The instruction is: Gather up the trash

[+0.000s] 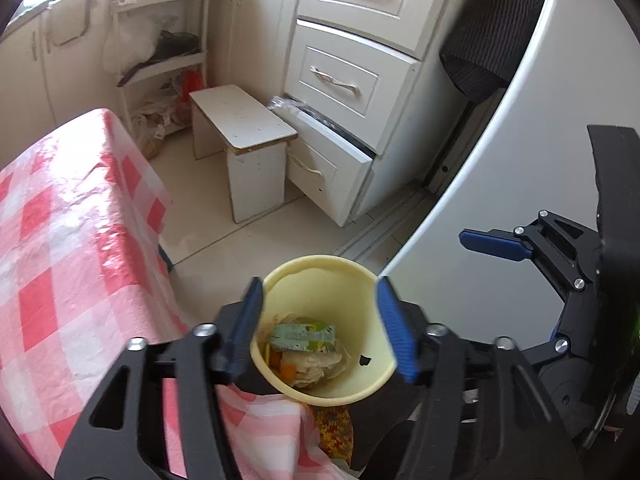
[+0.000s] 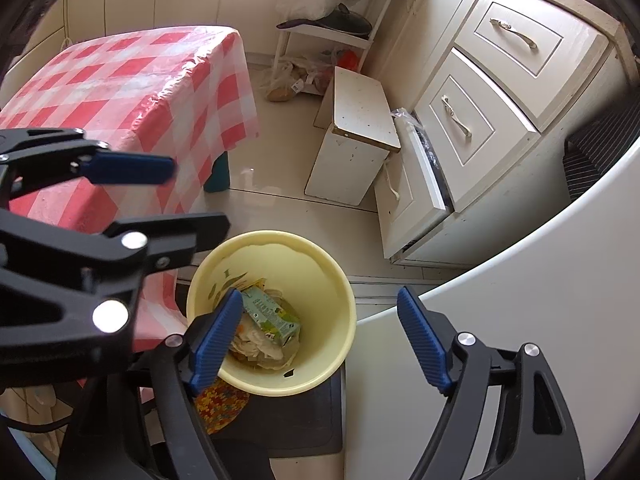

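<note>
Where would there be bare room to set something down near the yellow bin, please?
The checkered tabletop left of the yellow bin looks bare, as does the white stool by the drawers and the floor between. The corner shelf is crowded.

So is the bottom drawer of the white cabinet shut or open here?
Open. The bottom drawer leans out from the cabinet face, with a dark gap along its top edge, while the two drawers above sit flush.

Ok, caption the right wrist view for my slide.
Open right hand-held gripper above a yellow bin holding a green carton and scraps.
</note>
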### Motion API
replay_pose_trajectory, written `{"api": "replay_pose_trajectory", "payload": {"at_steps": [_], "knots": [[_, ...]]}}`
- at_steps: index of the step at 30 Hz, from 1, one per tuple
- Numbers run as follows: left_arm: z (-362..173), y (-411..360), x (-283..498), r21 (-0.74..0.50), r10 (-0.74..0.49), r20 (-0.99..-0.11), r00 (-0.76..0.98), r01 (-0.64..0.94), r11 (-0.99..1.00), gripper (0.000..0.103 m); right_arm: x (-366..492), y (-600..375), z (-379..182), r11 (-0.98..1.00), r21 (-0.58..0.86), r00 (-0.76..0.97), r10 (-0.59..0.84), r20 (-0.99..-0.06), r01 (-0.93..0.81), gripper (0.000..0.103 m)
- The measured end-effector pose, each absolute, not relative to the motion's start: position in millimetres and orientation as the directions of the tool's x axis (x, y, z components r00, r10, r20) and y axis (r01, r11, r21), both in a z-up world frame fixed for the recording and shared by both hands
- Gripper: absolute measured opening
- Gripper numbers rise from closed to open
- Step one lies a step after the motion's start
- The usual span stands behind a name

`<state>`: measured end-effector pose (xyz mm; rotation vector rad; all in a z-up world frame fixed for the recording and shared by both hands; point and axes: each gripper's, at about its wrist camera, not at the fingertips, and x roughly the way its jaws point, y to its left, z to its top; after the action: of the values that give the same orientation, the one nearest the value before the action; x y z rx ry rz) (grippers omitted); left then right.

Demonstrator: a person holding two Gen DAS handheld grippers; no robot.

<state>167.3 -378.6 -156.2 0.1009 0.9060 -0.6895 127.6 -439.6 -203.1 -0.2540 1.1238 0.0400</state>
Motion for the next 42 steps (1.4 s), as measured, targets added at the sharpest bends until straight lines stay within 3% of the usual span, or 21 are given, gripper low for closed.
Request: {"api": "replay_pose_trajectory", "payload": {"at_steps": [2, 5, 7, 12, 19, 23, 26, 42], "knots": [[-151.1, -369.5, 163.5, -0.188, -0.498, -0.742, 0.449, 0.573, 0.798, 0.080, 127.0, -439.1, -202.3, 0.969, -0.188, 0.439, -0.101, -0.893, -0.160, 0.078], [-140.8, -355.1, 155.9, -0.135, -0.454, -0.717, 0.528, 0.535, 0.834, 0.093, 126.3, -439.3, -199.4, 0.967, -0.202, 0.449, -0.112, -0.887, -0.156, 0.081], [-133.5, -344.6, 150.2, -0.102, -0.429, -0.697, 0.574, 0.514, 0.852, 0.096, 125.2, -438.9, -195.9, 0.966, -0.211, 0.459, -0.121, -0.880, -0.151, 0.084], [-110.4, -310.1, 139.1, -0.025, -0.344, -0.657, 0.671, 0.436, 0.899, 0.096, 119.3, -429.2, -177.2, 0.956, -0.259, 0.510, -0.154, -0.846, -0.141, 0.092], [-76.7, -240.8, 118.3, -0.019, -0.247, -0.597, 0.763, 0.294, 0.956, 0.096, 100.2, -407.5, -142.5, 0.957, -0.275, 0.608, -0.161, -0.777, -0.097, 0.093], [-65.0, -214.6, 102.5, -0.064, -0.310, -0.607, 0.731, 0.344, 0.937, 0.096, 80.0, -395.9, -117.6, 0.981, -0.191, 0.664, -0.123, -0.738, -0.030, 0.095], [-57.4, -207.1, 85.0, -0.029, -0.298, -0.621, 0.725, 0.359, 0.933, 0.096, 63.6, -385.9, -107.2, 0.986, -0.164, 0.674, -0.143, -0.725, 0.033, 0.095], [-13.5, -172.9, 0.8, -0.014, -0.337, -0.565, 0.753, 0.399, 0.917, 0.096, -15.6, -350.4, -67.4, 0.961, -0.147, 0.682, -0.269, -0.680, 0.233, 0.095]]}}
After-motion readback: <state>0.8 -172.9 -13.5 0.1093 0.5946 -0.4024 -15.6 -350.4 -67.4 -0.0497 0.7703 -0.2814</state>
